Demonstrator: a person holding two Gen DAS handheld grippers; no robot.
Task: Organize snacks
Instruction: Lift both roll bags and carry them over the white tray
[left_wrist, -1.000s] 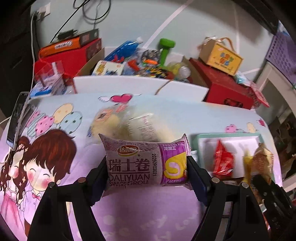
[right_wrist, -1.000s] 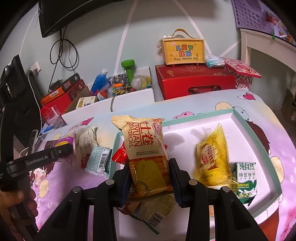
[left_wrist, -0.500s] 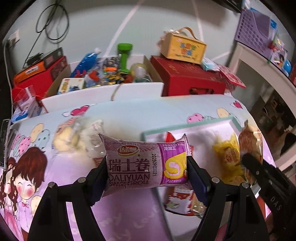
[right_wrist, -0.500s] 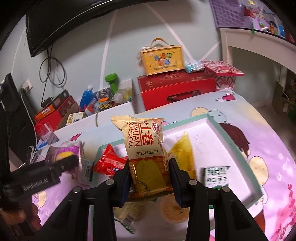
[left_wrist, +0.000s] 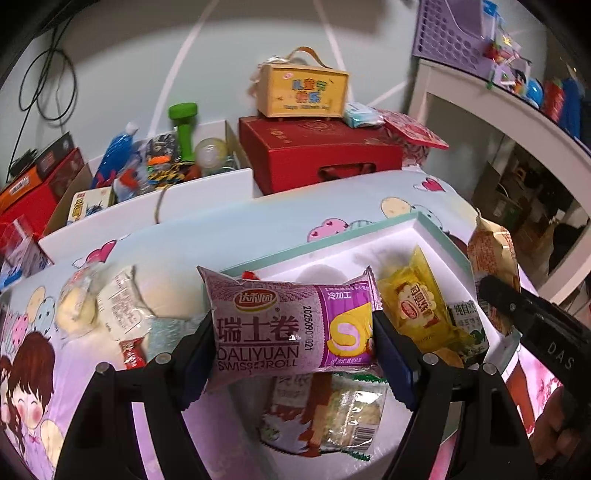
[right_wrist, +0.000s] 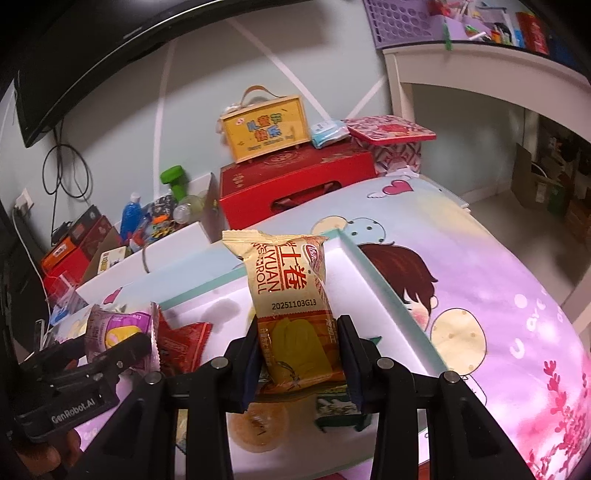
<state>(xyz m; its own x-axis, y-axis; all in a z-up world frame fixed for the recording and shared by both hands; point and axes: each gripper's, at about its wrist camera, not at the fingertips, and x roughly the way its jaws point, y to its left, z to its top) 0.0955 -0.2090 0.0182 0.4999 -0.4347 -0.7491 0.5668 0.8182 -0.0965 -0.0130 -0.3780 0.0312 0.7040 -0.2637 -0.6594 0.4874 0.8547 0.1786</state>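
Left gripper (left_wrist: 295, 343) clenched on a purple plastic Swiss roll packet (left_wrist: 290, 321), packet held crosswise between the two black fingers, up in the air over the near left part of the white tray with teal rim (left_wrist: 321, 245). Right gripper (right_wrist: 301, 360) clenched on a tan-and-orange plastic Swiss roll packet (right_wrist: 291, 302), packet upright, lifted over the tray's right side near its right rim. In the tray: yellow snack packet (left_wrist: 415, 299) toward the right, green-and-white biscuit pack (left_wrist: 466, 326) just beside it on the right, clear-wrapped cracker pack with barcode (left_wrist: 345, 413) at the near edge under the purple packet, red foil packet (right_wrist: 183, 345) at the left. Outside the tray on the cartoon-print tablecloth (right_wrist: 480, 295), to the left, a clear bag with yellow cakes (left_wrist: 96, 306). Far side: red gift box (left_wrist: 317, 155) with yellow handled box (left_wrist: 304, 92) on top.
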